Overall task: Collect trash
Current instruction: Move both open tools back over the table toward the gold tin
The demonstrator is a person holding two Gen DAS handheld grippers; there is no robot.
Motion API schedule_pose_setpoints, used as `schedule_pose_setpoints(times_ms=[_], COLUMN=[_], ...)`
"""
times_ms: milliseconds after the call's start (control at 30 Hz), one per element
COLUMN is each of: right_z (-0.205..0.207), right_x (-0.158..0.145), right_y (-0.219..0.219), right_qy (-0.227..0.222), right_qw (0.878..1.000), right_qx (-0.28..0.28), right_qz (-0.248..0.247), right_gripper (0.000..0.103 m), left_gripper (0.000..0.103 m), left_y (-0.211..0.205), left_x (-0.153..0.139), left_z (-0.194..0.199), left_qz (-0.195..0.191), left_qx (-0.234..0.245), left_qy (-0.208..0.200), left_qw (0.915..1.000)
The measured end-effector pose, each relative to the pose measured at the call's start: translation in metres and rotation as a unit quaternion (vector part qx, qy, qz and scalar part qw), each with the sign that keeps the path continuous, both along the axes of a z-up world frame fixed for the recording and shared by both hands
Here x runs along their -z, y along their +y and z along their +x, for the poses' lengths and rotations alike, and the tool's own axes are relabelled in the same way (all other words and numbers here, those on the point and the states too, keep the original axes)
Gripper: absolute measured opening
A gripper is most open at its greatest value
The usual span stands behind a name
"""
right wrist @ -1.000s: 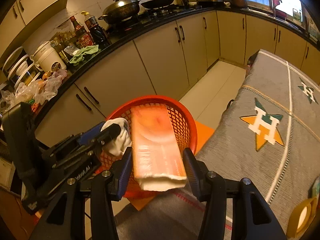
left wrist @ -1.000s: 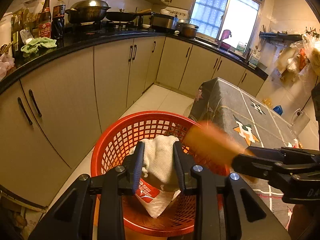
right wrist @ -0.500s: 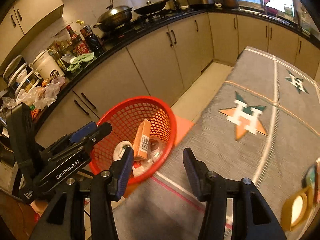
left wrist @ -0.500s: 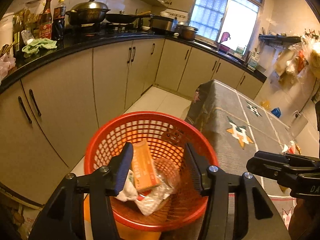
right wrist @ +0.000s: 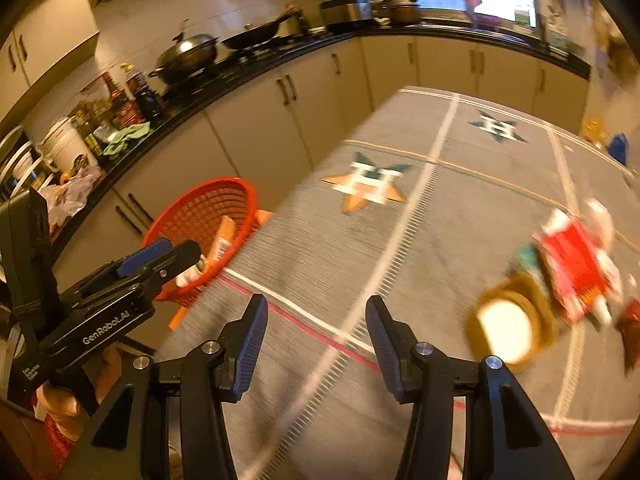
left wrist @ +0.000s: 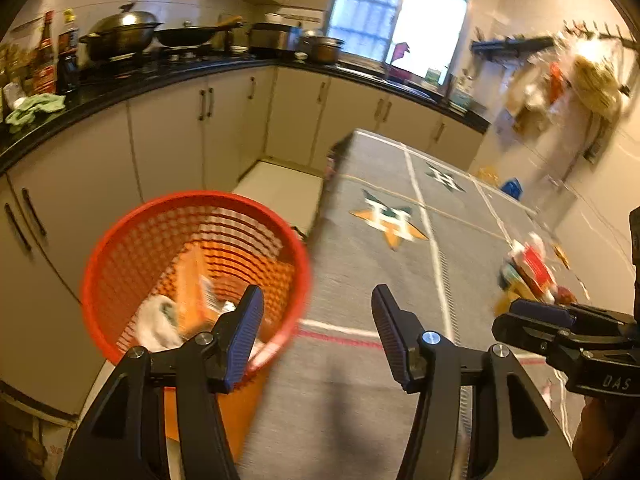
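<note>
Both grippers empty, next trash pile off to the right on the table.

Your left gripper (left wrist: 316,316) has just been opening; jaws stand apart, nothing between them. Your right gripper (right wrist: 316,320) is also parted and empty. The red basket (left wrist: 120,248) already holds an orange box (left wrist: 192,280) and a white rag (left wrist: 158,322). The remaining trash pile (right wrist: 576,268) with a tape roll (right wrist: 506,326) lies right of both on the grey cloth (right wrist: 360,248); your right hand is nearer. The red packet's long axis looks diagonal.
</note>
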State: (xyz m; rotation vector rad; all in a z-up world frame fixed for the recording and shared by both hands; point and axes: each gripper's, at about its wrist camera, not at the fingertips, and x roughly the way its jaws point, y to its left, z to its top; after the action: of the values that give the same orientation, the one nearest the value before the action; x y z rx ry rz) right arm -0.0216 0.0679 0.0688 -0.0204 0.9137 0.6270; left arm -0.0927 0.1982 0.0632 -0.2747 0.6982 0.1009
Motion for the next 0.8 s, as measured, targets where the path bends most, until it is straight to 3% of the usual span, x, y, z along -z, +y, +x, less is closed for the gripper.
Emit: schedule_pose_setpoints(times_ms=[433,800], right_z=[-0.032,-0.065], right_x=[0.004,-0.014], right_y=[-0.095,-0.129], right_qy=[0.008,-0.012], right_qw=[0.997,0.995], right_qx=[0.078,0.096], right_qz=[0.009,0.032], right_gripper=[0.055,0.055], left_gripper=[0.056,0.06], left_y=[-0.094,-0.127], left_x=[-0.006,-0.028], left_z=[-0.018,-0.042], left_qz=[0.03,0.053], left_qx=[0.087,0.114], left_qy=[0.005,-0.015], left_qw=[0.9958,0.992])
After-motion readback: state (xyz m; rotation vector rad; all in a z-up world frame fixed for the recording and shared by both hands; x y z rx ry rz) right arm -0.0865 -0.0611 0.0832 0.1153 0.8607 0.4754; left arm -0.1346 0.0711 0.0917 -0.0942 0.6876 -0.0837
